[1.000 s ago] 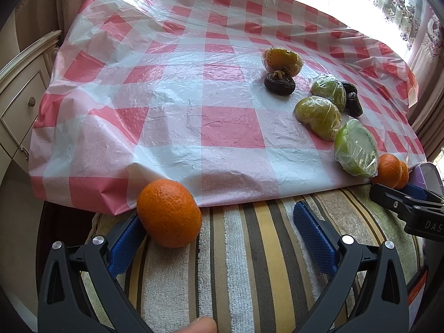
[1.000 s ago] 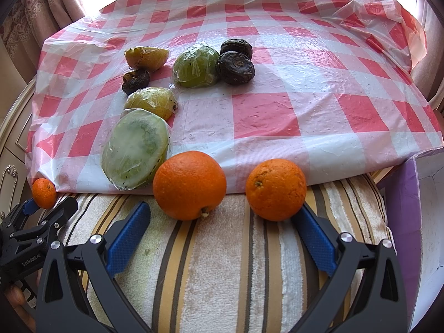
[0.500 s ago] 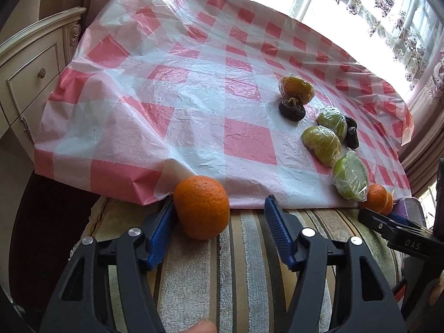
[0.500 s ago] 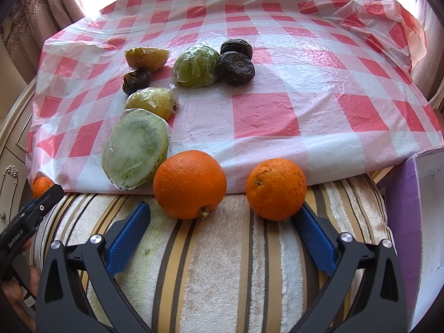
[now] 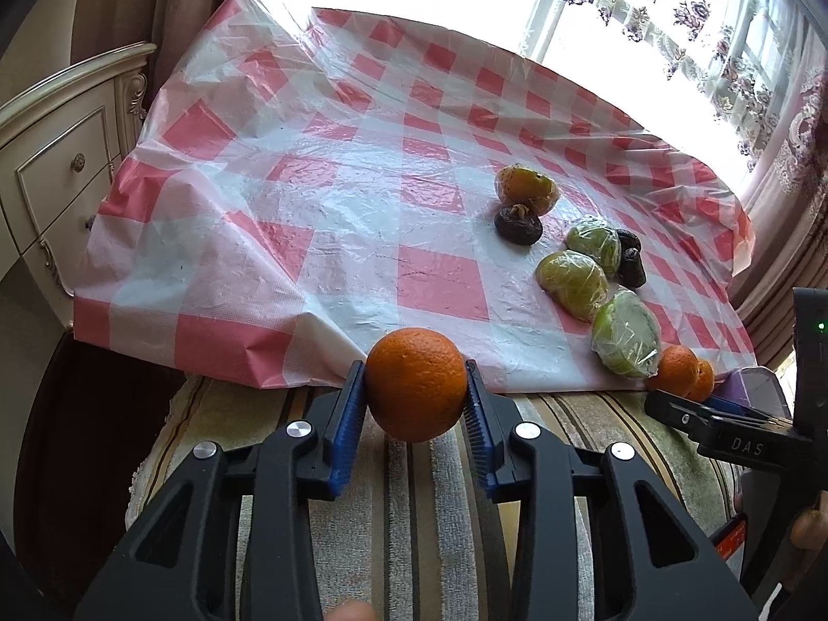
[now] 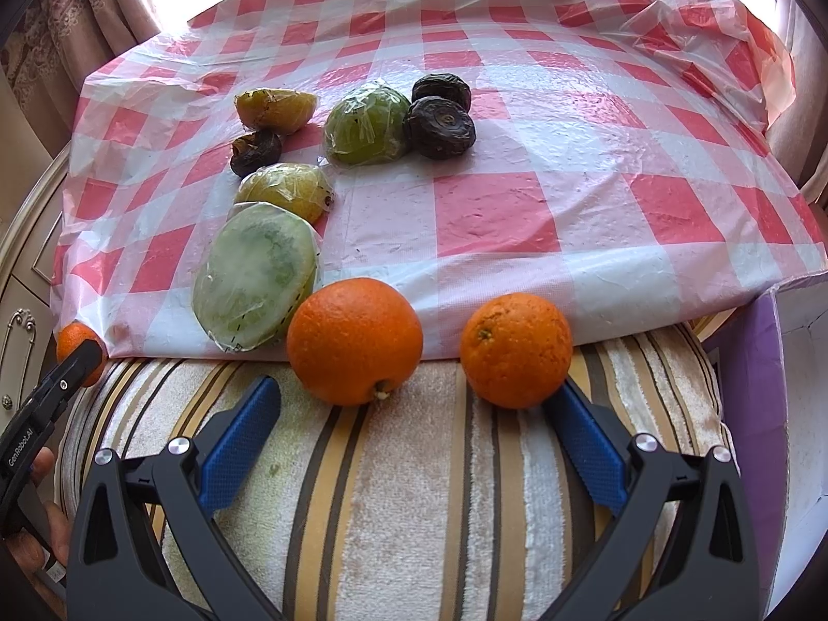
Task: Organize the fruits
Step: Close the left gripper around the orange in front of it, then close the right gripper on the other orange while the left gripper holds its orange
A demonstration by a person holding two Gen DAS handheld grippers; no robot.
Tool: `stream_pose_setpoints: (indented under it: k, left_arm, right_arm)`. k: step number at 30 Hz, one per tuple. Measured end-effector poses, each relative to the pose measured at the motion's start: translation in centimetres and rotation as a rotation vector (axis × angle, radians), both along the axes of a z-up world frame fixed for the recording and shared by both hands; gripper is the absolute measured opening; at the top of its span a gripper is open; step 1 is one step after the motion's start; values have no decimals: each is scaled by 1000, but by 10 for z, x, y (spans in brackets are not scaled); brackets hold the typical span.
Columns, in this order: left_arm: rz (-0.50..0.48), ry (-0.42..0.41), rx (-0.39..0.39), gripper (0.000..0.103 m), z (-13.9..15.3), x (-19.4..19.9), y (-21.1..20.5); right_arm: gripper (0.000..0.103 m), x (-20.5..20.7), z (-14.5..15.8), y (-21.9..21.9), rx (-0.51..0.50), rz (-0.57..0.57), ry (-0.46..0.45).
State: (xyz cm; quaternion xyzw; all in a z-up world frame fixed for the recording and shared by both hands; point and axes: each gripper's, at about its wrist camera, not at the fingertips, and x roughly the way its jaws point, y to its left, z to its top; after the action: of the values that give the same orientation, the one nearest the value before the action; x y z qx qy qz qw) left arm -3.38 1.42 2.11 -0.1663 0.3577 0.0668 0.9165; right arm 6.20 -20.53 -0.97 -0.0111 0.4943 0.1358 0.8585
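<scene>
My left gripper is shut on a small orange and holds it just above the striped towel. My right gripper is open and empty on the towel, with two oranges in front of it: a big one and a smaller one that touches the right finger. Wrapped green and yellow fruits and dark dried fruits lie on the red checked cloth. The left gripper and its orange show at the far left of the right wrist view.
A cream drawer cabinet stands to the left of the table. A purple and white box sits at the right edge of the towel. Curtains and a bright window lie behind the table.
My left gripper has closed on the small orange, which was loose beside its left finger, and lifted it slightly. The right gripper has not moved.
</scene>
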Motion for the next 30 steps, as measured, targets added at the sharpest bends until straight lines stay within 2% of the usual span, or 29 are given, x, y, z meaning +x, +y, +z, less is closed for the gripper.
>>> stream_pose_setpoints:
  k: [6, 16, 18, 21, 30]
  left_arm:
    - [-7, -2, -17, 35, -1, 0, 2]
    - [-8, 7, -14, 35, -3, 1, 1]
    - [-8, 8, -15, 35, -3, 1, 0]
    - [-7, 8, -15, 35, -3, 1, 1]
    - [-8, 9, -9, 35, -3, 1, 1]
  right_arm:
    - [102, -1, 6, -4, 21, 32, 9]
    - [102, -6, 16, -16, 78, 214, 48]
    - [102, -6, 16, -23, 117, 231, 64]
    - [102, -9, 17, -27, 113, 261, 58]
    - [101, -7, 21, -51, 63, 189, 3]
